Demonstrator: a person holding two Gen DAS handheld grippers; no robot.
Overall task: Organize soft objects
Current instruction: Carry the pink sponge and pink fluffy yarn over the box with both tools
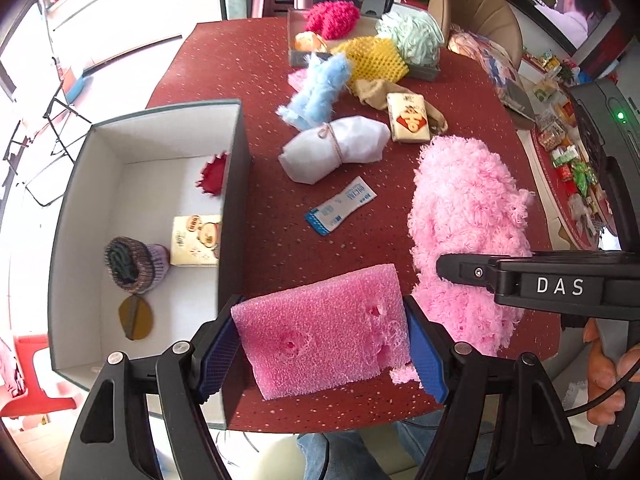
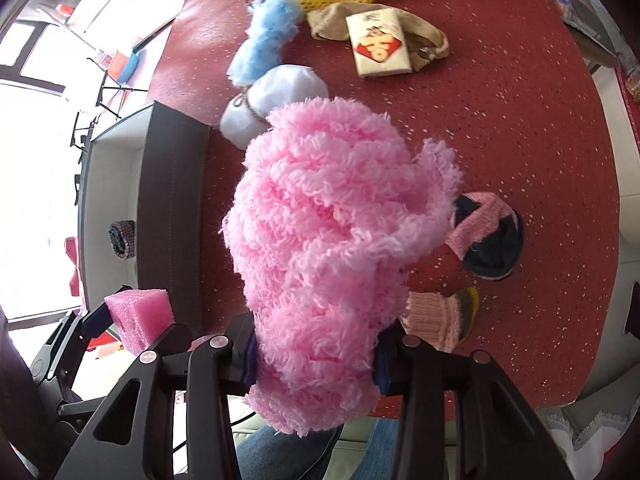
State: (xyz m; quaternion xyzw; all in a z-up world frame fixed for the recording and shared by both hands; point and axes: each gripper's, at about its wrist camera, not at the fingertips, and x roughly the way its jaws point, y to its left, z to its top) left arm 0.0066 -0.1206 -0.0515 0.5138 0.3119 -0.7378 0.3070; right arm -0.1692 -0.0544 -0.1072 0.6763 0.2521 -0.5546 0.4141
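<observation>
My left gripper (image 1: 322,354) is shut on a pink foam sponge (image 1: 324,330), held above the red table's near edge beside the grey box (image 1: 234,200). The same pink foam sponge (image 2: 140,314) shows at the lower left of the right wrist view. My right gripper (image 2: 314,364) is shut on a fluffy pink cloth (image 2: 336,248), lifted over the table; the fluffy pink cloth (image 1: 468,216) hangs at the right of the left wrist view. Inside the box lie a rolled sock (image 1: 134,266), a tissue pack (image 1: 196,240) and a red spiky piece (image 1: 212,176).
On the table lie a white bundle (image 1: 336,152), a blue fluffy cloth (image 1: 318,90), a small blue-and-white packet (image 1: 340,206), a tissue pack (image 1: 408,118) and a tray (image 1: 296,58) of soft items. Two socks (image 2: 486,236) (image 2: 438,316) lie to the right. A chair (image 1: 476,8) stands behind.
</observation>
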